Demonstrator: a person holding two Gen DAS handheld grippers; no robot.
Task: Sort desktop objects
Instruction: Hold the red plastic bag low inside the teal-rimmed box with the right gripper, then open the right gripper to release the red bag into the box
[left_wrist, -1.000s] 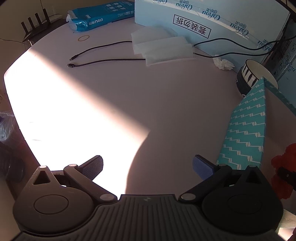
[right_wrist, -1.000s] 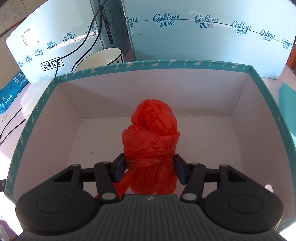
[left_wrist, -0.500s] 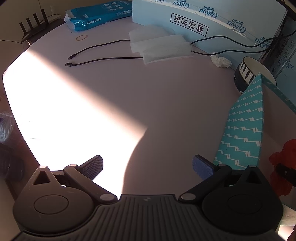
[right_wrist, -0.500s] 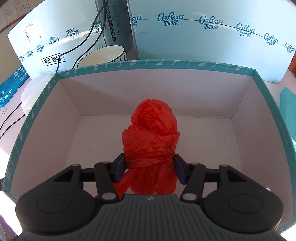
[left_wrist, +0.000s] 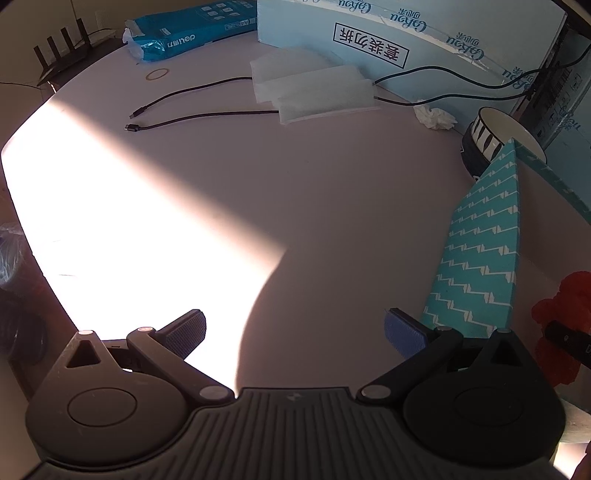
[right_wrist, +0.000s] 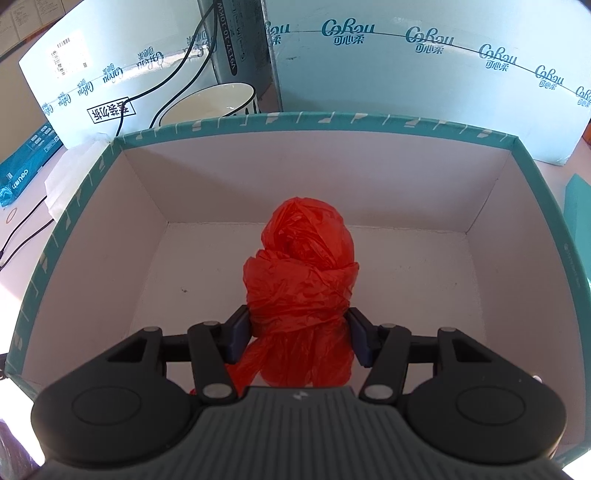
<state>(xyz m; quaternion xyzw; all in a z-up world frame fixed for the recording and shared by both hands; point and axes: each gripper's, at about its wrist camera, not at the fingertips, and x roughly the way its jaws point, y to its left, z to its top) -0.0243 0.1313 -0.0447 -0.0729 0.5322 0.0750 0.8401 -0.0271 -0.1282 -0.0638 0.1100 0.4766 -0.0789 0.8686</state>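
Crumpled red plastic bag (right_wrist: 303, 280) is pinched between the blue pads of the right gripper (right_wrist: 299, 338), its long axis running forward along the fingers, over the white floor of the open teal patterned cardboard box (right_wrist: 317, 123). The left gripper (left_wrist: 293, 330) is angled downward over the pale desk (left_wrist: 295, 177), jaws spread, nothing between them.

Left gripper (left_wrist: 294, 334) and right gripper (right_wrist: 299, 338): matte black linkage arms, silver round pivot pins, blue ribbed pads (left_wrist: 186, 334), grey ridged housing, round black discs either side.
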